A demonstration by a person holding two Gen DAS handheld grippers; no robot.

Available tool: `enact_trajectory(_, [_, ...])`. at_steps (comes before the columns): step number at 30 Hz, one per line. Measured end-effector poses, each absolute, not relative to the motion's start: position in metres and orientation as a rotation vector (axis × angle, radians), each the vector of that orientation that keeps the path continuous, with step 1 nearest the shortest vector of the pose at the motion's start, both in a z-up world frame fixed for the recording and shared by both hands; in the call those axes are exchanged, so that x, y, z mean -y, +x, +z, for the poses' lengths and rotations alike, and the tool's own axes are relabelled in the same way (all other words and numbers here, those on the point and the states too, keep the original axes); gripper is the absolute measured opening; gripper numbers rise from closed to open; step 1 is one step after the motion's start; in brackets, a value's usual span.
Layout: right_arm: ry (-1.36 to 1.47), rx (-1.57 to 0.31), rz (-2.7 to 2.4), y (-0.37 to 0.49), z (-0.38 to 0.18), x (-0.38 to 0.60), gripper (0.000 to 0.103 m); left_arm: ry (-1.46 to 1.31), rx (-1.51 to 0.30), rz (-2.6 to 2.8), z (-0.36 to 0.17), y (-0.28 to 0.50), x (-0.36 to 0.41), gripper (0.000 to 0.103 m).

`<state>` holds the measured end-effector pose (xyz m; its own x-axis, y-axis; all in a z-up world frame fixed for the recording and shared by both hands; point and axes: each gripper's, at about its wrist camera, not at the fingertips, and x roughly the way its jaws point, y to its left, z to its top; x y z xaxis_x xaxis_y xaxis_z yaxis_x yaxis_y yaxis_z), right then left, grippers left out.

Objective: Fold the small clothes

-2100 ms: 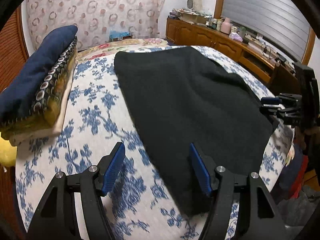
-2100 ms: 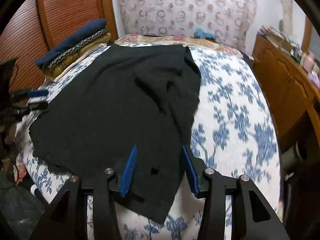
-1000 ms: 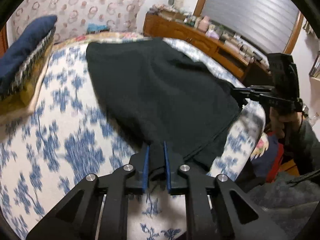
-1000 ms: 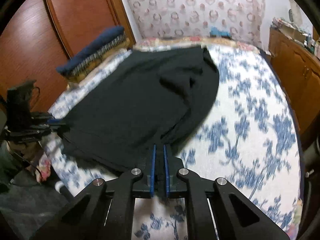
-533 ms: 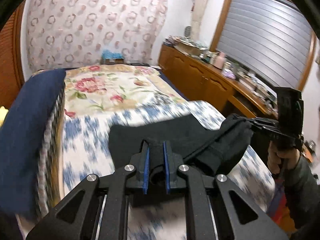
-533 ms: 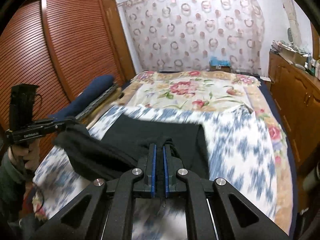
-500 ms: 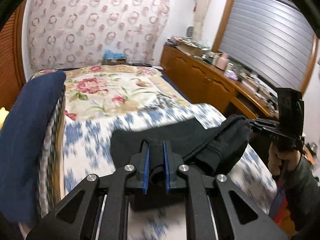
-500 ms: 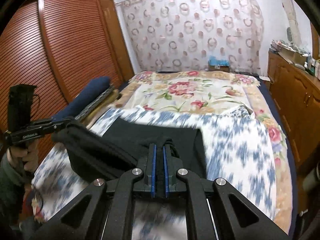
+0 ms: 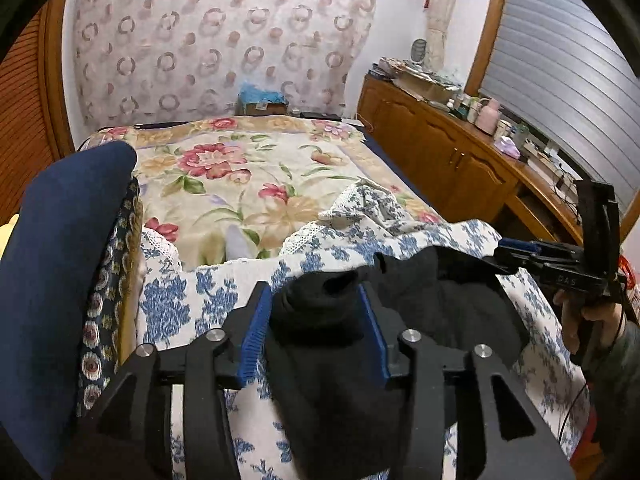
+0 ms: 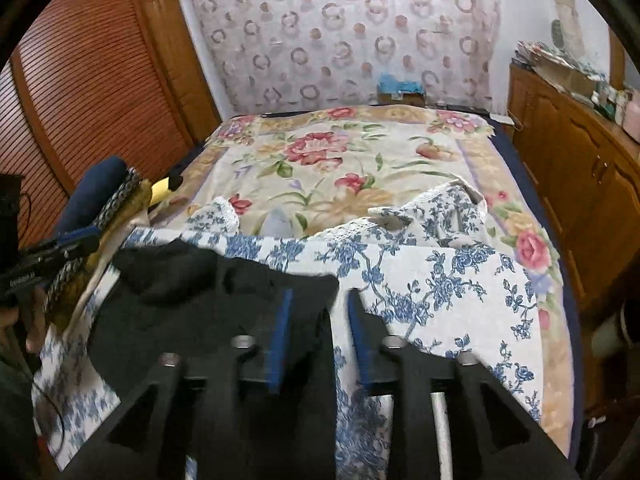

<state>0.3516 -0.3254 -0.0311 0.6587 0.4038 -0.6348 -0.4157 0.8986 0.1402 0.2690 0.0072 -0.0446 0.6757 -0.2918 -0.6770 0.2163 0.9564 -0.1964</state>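
- I see the left gripper [image 9: 316, 330] with jaws apart, just opened; a bunched fold of the black garment [image 9: 452, 312] sits between the pads.
- Right gripper [image 10: 318, 334]: jaws apart, just opened; garment edge between them.
- The garment lies folded on the blue-flowered cloth [image 10: 432, 276].

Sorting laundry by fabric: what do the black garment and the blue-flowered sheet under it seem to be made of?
The black garment looks like a soft matte knit, perhaps fleece or wool: no sheen, thick rounded folds. The blue-flowered sheet looks like thin woven cotton with a printed pattern: it creases sharply and has a lace-like edge.
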Motion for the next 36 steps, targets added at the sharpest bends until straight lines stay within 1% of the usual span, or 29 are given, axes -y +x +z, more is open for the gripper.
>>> enact_trajectory(1, [-0.030, -0.713, 0.477, 0.349, -0.031, 0.323, 0.047, -0.096, -0.787, -0.287, -0.048, 0.267, -0.007, 0.052])
enact_trajectory(3, [-0.043, -0.731, 0.500, 0.345, -0.035, 0.319, 0.059, -0.068, -0.828, -0.285, -0.060, 0.267, -0.004, 0.052])
enact_trajectory(7, [-0.051, -0.790, 0.504, 0.354, -0.054, 0.316, 0.062, -0.051, -0.904, -0.240, -0.086, 0.280, -0.004, 0.052])
enact_trajectory(9, [-0.039, -0.799, 0.495, 0.362, -0.057, 0.316, 0.065, -0.080, -0.930, -0.222, -0.095, 0.288, -0.008, 0.052])
enact_trajectory(13, [-0.038, -0.744, 0.470, 0.359, -0.043, 0.317, 0.065, -0.077, -0.943, -0.216, -0.102, 0.297, -0.006, 0.052])
enact_trajectory(19, [-0.079, -0.682, 0.468, 0.326, -0.028, 0.327, 0.065, -0.090, -0.940, -0.218, -0.104, 0.303, -0.007, 0.052])
enact_trajectory(25, [-0.140, -0.762, 0.529, 0.313, -0.053, 0.319, 0.067, -0.115, -0.939, -0.224, -0.106, 0.308, -0.011, 0.054])
enact_trajectory(27, [-0.160, -0.788, 0.523, 0.320, -0.064, 0.313, 0.067, -0.118, -0.937, -0.222, -0.106, 0.309, -0.011, 0.055])
enact_trajectory(31, [-0.037, -0.845, 0.542, 0.353, -0.070, 0.310, 0.067, -0.123, -0.939, -0.220, -0.106, 0.310, -0.010, 0.055])
enact_trajectory(34, [0.004, -0.858, 0.566, 0.375, -0.074, 0.301, 0.067, -0.130, -0.943, -0.231, -0.106, 0.311, -0.011, 0.055])
enact_trajectory(36, [0.000, -0.848, 0.577, 0.385, -0.075, 0.297, 0.067, -0.130, -0.945, -0.255, -0.106, 0.312, -0.010, 0.049])
